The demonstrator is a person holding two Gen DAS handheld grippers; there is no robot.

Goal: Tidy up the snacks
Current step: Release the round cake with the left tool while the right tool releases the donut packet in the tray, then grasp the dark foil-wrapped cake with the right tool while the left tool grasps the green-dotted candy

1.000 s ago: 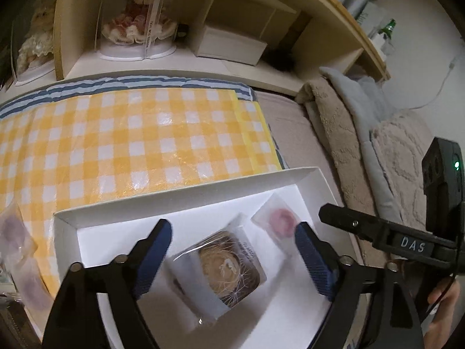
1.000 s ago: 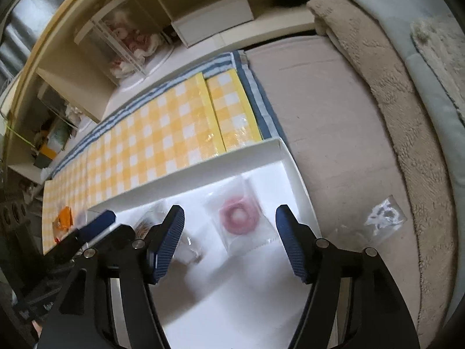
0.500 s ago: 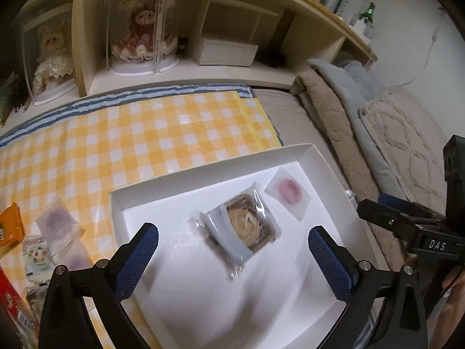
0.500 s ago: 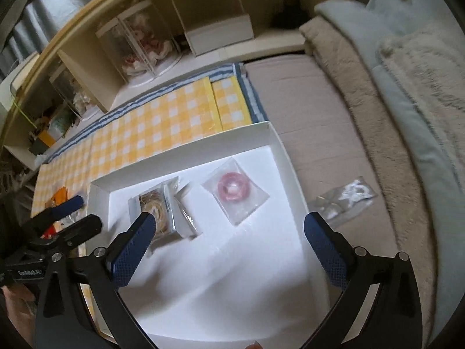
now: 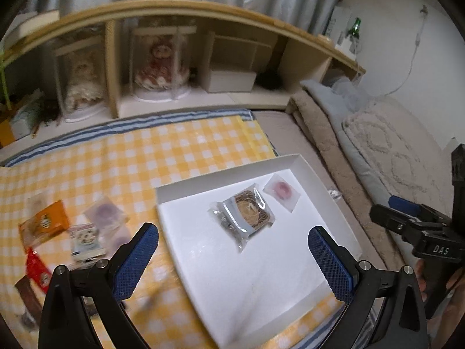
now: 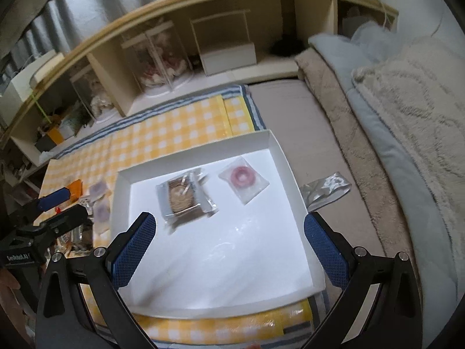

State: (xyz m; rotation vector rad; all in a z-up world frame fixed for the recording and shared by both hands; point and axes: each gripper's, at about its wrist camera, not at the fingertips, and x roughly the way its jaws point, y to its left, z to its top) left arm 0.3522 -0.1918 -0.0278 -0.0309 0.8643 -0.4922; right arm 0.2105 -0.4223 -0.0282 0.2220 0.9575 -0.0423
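Observation:
A shallow white box (image 5: 229, 174) (image 6: 282, 157) lies on the yellow checked cloth (image 5: 130, 163). Inside it rest a wrapped brown cake (image 5: 247, 212) (image 6: 183, 197) and a wrapped pink ring sweet (image 5: 280, 190) (image 6: 242, 177). My left gripper (image 5: 232, 250) hangs open above the box's near left corner, nothing between its fingers. Wide open too, my right gripper (image 6: 229, 241) hovers over the box's front half, holding nothing. Several loose snack packets (image 5: 87, 232) (image 6: 98, 200) lie on the cloth left of the box, among them an orange one (image 5: 43, 226).
A clear empty wrapper (image 6: 327, 189) lies on the beige mattress right of the box. Folded blankets and a pillow (image 6: 407, 101) pile up at the right. A low wooden shelf (image 5: 174, 58) with doll cases and a white box runs along the back.
Both grippers have opened wider and pulled up and back from the box. The cake and the pink sweet, earlier between the fingers, now lie free in the box, farther off.

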